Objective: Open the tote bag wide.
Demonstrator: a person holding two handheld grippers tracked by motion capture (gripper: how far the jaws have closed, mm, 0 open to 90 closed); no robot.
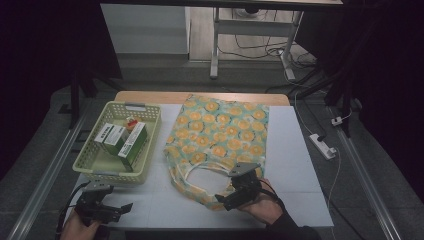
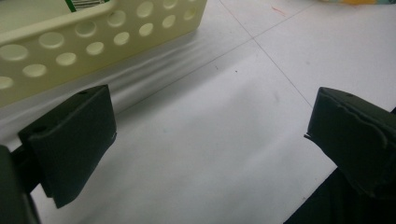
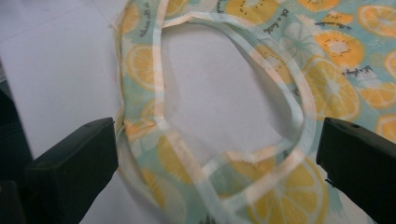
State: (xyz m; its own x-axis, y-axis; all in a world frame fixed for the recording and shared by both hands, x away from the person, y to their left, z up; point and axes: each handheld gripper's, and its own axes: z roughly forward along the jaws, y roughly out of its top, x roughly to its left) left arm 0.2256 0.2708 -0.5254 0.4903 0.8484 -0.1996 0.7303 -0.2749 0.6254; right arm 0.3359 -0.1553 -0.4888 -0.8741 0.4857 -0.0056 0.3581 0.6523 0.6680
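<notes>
White sheeting covers the bench (image 1: 300, 150), with dark floor and cables beyond its far edge. A pale perforated basket (image 1: 145, 150) holding green-and-white boxes (image 1: 125, 140) sits toward the left edge. An orange-slice print bag (image 1: 220, 130) lies flat mid-bench, its looped handles (image 3: 280, 84) toward the near edge. The right tool (image 1: 231, 199) hovers over those handles, jaws apart. The left tool (image 1: 120, 210), at the near left corner just beside the basket, is also spread wide over bare sheeting.

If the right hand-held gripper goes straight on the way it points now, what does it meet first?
Most likely the bag's handle loop, which lies between the open jaws of the right hand-held gripper; depth is unclear.
</notes>
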